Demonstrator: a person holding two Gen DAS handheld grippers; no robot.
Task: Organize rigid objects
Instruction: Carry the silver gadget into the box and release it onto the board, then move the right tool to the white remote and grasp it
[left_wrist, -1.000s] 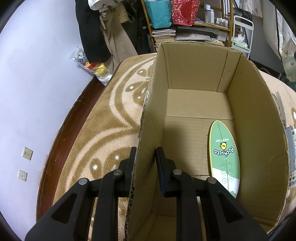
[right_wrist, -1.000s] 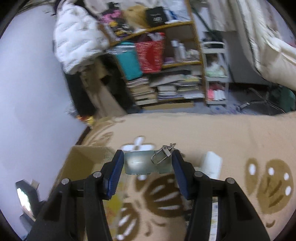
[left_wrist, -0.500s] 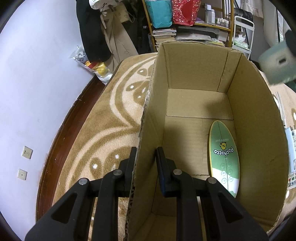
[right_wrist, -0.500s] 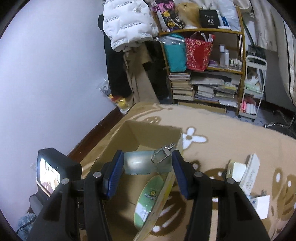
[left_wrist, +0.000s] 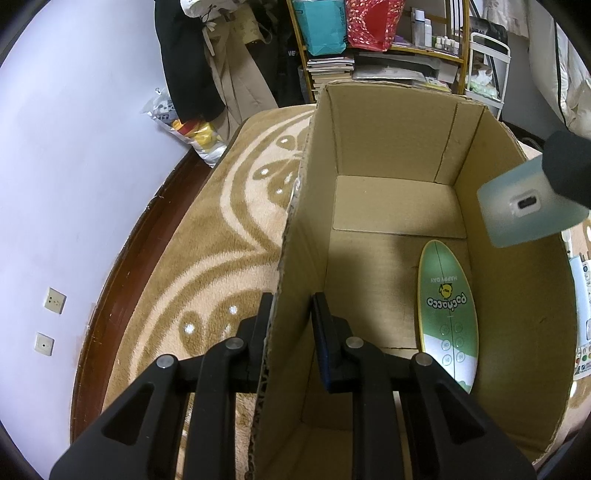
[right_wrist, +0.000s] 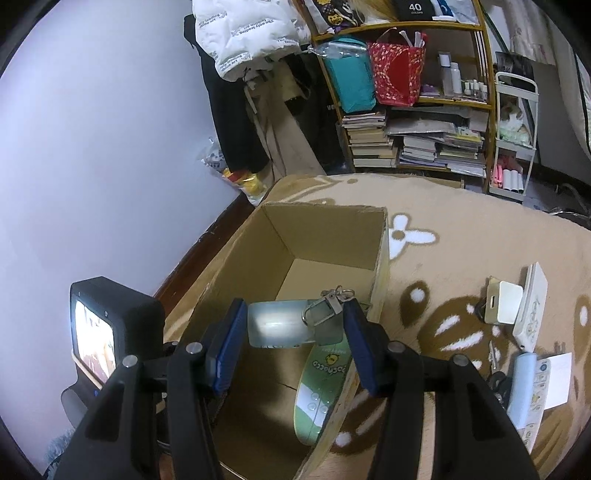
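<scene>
1. The left gripper (left_wrist: 291, 314) points steeply down at the near left wall of the cardboard box (left_wrist: 391, 133), with one finger outside the wall and the other inside; its jaws are clamped on that wall.
2. The box stands open-topped on a tan patterned carpet (left_wrist: 221, 236), close to a lilac wall with a dark wooden skirting.
3. The right gripper (right_wrist: 293, 325) tilts downward above the open box, its fingers angled toward the box's interior.
4. Its jaws are closed on a pale translucent case (right_wrist: 280, 325), which spans the gap between the blue pads (right_wrist: 227, 343); a small metal clasp (right_wrist: 327, 304) sits at the case's upper right corner.
5. In the left wrist view the same case (left_wrist: 528, 206) hangs in the air over the right wall of the box, with a small slot in its facing end.
6. Inside the box a green oval board (left_wrist: 447, 314), printed with a yellow cartoon figure, leans against the right wall.
7. To the right of the box several small white and pale blue items (right_wrist: 524, 314) lie on the carpet.
8. A shelf (right_wrist: 406, 107) stacked with books and bags stands behind the carpet.
</scene>
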